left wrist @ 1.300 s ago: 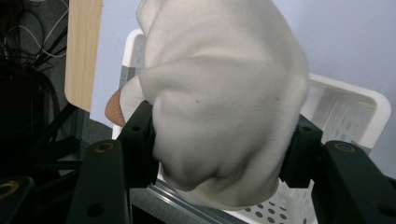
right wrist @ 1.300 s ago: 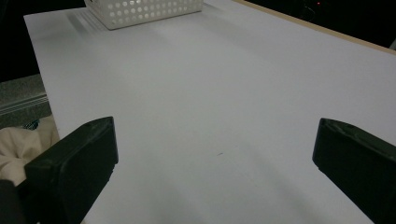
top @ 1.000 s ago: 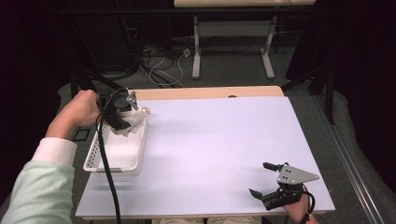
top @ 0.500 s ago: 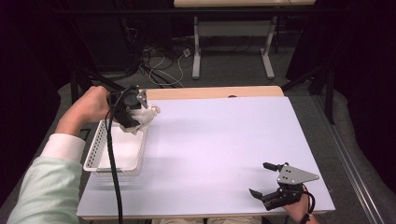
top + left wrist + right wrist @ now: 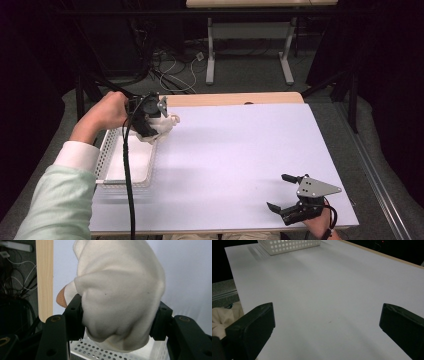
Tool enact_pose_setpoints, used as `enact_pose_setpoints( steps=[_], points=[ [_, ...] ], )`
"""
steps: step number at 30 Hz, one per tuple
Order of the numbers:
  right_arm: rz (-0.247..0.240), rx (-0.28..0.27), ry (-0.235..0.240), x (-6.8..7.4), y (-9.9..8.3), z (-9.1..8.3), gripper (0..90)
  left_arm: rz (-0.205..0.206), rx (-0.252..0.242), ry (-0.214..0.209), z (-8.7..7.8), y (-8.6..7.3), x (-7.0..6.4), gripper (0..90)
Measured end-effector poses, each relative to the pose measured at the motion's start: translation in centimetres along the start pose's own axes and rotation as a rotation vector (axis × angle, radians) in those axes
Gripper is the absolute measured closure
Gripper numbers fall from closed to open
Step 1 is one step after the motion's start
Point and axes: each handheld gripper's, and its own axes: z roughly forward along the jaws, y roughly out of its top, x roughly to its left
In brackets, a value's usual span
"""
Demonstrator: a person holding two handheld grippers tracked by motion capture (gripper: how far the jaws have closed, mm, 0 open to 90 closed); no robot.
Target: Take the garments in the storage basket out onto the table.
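Above the white basket (image 5: pixel 106 150), left gripper (image 5: pixel 117 315) clamps a bunched cream cloth (image 5: pixel 120 292); right gripper (image 5: pixel 286 196) sits wide open on the white table (image 5: pixel 240 150), far from the basket, dark room behind.

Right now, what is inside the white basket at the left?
The white basket shows a bare white floor. The left tool holds a cream cloth above its far end, which hides that corner.

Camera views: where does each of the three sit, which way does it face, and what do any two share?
High view: above the person's side, looking forward and down; table, both forearms, left tool, right tool.
Left gripper view: rides the left tool, looking along jaws shut on a white cloth.
Right gripper view: rides the open right tool, facing across the table.
Shared: all show the white basket.
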Motion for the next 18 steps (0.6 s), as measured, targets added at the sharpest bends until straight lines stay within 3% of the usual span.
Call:
enact_pose_setpoints(
  steps=[18],
  points=[
    [0.003,0.006,0.002,0.0,0.0,0.0,0.0,0.064,-0.014,-0.025,0.7,3.5,-0.1,42.4]
  ],
)
